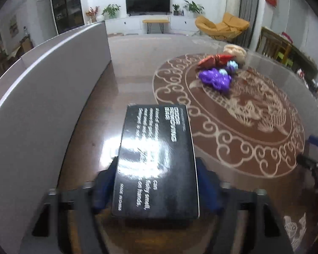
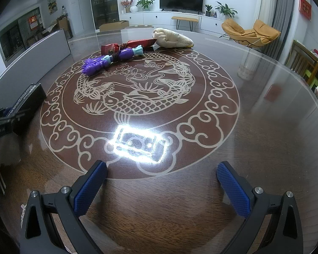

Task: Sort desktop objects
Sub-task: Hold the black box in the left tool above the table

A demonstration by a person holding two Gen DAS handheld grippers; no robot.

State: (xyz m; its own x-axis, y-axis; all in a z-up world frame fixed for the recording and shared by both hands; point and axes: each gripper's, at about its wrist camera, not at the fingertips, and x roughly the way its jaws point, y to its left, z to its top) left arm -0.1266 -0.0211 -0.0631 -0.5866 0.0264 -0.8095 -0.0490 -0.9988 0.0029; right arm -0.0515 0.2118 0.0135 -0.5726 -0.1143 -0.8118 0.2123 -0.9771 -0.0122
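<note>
The left tongs (image 1: 156, 182) have a black box (image 1: 156, 163) between their blue pads, and the box hides the tips, so whether the pads press on it is hard to tell. The picture is blurry. A grey wall (image 1: 42, 97) stands close at the left of the frame. The right tongs (image 2: 161, 182) are wide open over bare surface (image 2: 265, 148) (lots of room there). Purple toys (image 2: 108, 60), red packets (image 2: 137, 43) and a white bundle (image 2: 172, 38) sit together at the upper middle
</note>
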